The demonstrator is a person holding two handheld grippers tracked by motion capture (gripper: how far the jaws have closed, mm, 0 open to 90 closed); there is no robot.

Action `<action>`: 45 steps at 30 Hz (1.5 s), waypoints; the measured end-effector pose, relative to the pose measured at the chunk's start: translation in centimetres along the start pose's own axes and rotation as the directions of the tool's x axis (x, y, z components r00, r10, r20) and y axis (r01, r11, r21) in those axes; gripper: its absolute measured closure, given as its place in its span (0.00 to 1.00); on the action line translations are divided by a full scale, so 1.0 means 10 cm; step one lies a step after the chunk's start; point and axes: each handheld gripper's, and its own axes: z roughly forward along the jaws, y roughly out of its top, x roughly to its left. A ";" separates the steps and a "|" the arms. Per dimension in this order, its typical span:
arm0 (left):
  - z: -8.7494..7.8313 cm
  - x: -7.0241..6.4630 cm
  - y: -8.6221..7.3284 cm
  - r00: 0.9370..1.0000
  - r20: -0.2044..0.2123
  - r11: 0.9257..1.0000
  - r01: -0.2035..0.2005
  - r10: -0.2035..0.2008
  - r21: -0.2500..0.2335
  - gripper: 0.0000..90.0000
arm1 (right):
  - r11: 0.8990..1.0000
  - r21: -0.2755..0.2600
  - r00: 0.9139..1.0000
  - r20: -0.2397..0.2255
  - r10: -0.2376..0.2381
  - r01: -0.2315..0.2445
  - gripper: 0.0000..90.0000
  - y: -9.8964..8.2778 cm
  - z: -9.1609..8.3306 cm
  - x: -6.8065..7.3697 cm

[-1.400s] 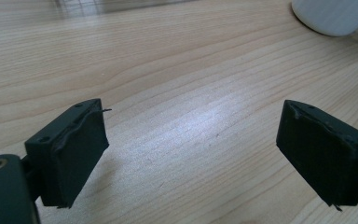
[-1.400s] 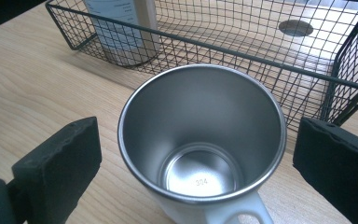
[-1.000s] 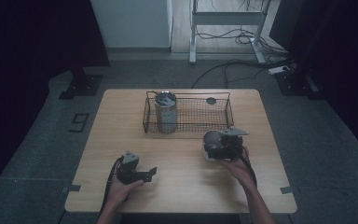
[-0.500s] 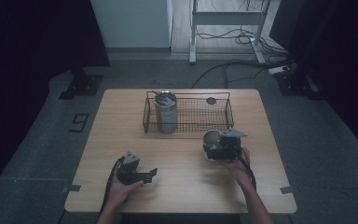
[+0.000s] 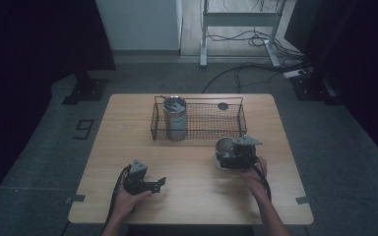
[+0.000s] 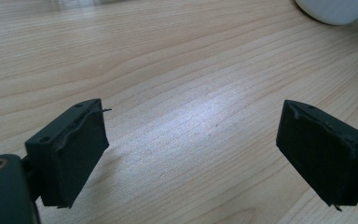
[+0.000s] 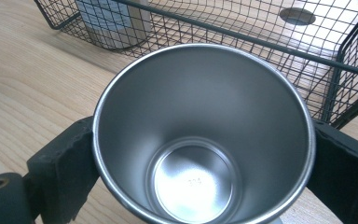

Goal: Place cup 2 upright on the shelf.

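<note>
A: So, high view first. What did you get?

B: Right gripper (image 5: 225, 156) sat at the right side of the desk (image 5: 128, 128), just in front of the wire basket (image 5: 197, 135), with a steel cup (image 5: 223, 146) upright between its jaws. Left gripper (image 5: 157, 184) rested low at the near left, well apart from everything, parked out of the way by my read.

A: Basket contents?

B: One steel tumbler (image 5: 175, 118) stood upright in its left end. A small dark disc (image 5: 223, 105) lay near the far right corner; couldn't tell what it was. The rest of the basket floor was bare, so there was room for the cup.

A: Left gripper view?

B: Jaws stood apart over bare wood, nothing between them. A white rounded thing (image 6: 335, 9) showed at the top right edge; couldn't identify it.

A: Right gripper view?

B: Cup filled the gap, mouth up, empty, pads (image 7: 65, 158) tight against both sides of its wall. Jaws had just been closing, and they were clamped on the cup. Grip sat below the rim, which likely keeps it level for a lift over the basket wall right behind it.

A: Risk?

B: Smooth tapered wall. It could slip upward out of the pads.
</note>
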 end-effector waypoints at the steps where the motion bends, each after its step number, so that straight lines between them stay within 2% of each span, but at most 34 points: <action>1: 0.00 0.00 0.00 1.000 0.000 1.000 0.001 -0.001 0.002 0.10 | 1.000 0.000 1.000 0.000 0.001 -0.001 0.07 0.00 0.00 0.00; 15: 0.00 0.02 0.00 1.000 0.000 1.000 0.002 -0.002 0.000 0.10 | 1.000 -0.030 1.000 -0.027 0.008 -0.008 0.07 0.02 -0.09 -0.01; 27: 0.02 0.02 0.00 1.000 -0.012 1.000 0.007 -0.007 0.003 0.11 | 0.996 -0.085 0.998 -0.058 0.001 -0.006 0.07 0.09 -0.26 0.00; 36: 0.03 0.03 0.01 1.000 -0.011 1.000 0.019 -0.019 0.000 0.11 | 0.995 -0.099 0.997 -0.074 -0.018 0.011 0.07 0.16 -0.34 0.01; 45: 0.06 0.00 0.01 1.000 -0.013 1.000 0.013 -0.013 0.009 0.13 | 0.995 -0.100 0.996 -0.084 0.000 -0.009 0.07 0.20 -0.37 0.03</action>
